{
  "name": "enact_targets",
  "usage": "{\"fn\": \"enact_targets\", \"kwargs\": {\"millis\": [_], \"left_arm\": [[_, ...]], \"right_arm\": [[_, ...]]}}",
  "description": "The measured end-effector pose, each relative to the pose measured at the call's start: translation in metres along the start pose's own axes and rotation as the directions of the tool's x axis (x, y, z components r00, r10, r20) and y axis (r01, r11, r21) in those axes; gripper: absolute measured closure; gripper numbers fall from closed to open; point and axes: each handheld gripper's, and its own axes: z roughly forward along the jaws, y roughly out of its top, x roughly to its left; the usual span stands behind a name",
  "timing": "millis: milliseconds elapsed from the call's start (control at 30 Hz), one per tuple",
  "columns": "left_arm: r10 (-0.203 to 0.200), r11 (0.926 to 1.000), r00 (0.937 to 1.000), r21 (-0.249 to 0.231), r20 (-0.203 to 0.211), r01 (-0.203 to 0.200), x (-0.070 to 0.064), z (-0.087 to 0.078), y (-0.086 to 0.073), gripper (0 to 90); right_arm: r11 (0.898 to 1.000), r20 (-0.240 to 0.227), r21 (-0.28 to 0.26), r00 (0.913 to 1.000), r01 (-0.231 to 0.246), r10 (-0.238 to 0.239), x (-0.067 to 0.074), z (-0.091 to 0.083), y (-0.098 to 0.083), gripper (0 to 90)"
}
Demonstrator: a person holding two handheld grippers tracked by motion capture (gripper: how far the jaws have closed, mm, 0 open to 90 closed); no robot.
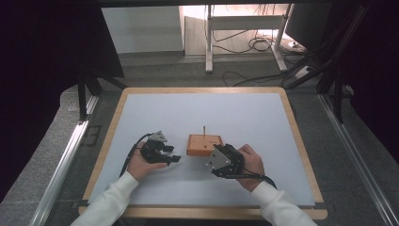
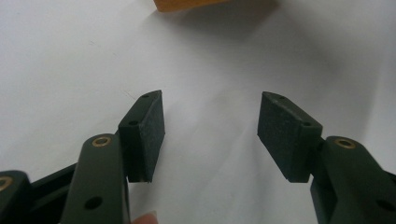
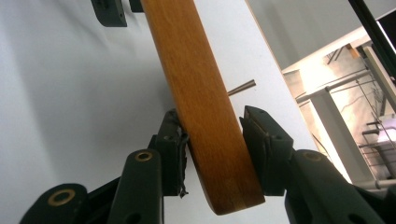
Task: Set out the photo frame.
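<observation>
An orange wooden block (image 1: pixel 204 144) with a thin upright peg (image 1: pixel 204 130) lies at the middle front of the white mat (image 1: pixel 211 108). My right gripper (image 1: pixel 214 154) grips the block's right end; in the right gripper view both pads (image 3: pixel 180 154) press on the block (image 3: pixel 201 93), one on each broad face, and the peg (image 3: pixel 243 87) sticks out sideways. My left gripper (image 1: pixel 171 154) rests on the mat just left of the block. Its jaws (image 2: pixel 210 126) stand wide apart with nothing between them, and the block's edge (image 2: pixel 187 3) lies ahead of them.
The mat lies on a wooden-rimmed tabletop (image 1: pixel 202 89). Beyond the table stand a white desk frame (image 1: pixel 209 42) and loose cables (image 1: pixel 254 44) on the floor. Metal rails (image 1: pixel 61 165) run along both sides. The left gripper's jaws (image 3: pixel 109 11) appear at the far end of the block.
</observation>
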Motion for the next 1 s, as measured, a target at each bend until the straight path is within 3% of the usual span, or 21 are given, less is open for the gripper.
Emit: {"fn": "enact_targets", "kwargs": {"millis": [267, 500, 733, 867, 1000], "left_arm": [[0.001, 1.0, 1.0, 0.009, 0.0, -0.001, 0.0, 0.001, 0.0, 41.0], [-0.001, 1.0, 1.0, 0.006, -0.002, 0.001, 0.001, 0.001, -0.001, 41.1], [-0.004, 1.0, 1.0, 0.001, 0.002, 0.004, 0.001, 0.001, 0.0, 41.3], [-0.002, 1.0, 1.0, 0.001, 0.003, 0.002, 0.001, 0.0, 0.0, 41.3], [-0.002, 1.0, 1.0, 0.0, 0.004, 0.002, 0.001, 0.0, 0.0, 41.4]], "right_arm": [[1.0, -0.014, 0.001, 0.9995, 0.029, -0.029, -0.005, 0.003, 0.006, 64.3], [1.0, -0.032, -0.008, 0.9994, 0.011, -0.011, -0.011, -0.001, 0.009, 66.6], [1.0, -0.115, -0.031, 0.9933, 0.001, -0.004, -0.02, -0.018, 0.018, 69.5], [0.998, -0.192, -0.052, 0.9813, -0.021, 0.011, -0.023, -0.03, 0.023, 69.8], [0.998, -0.228, -0.06, 0.9735, -0.034, 0.019, -0.023, -0.035, 0.024, 69.8]]}}
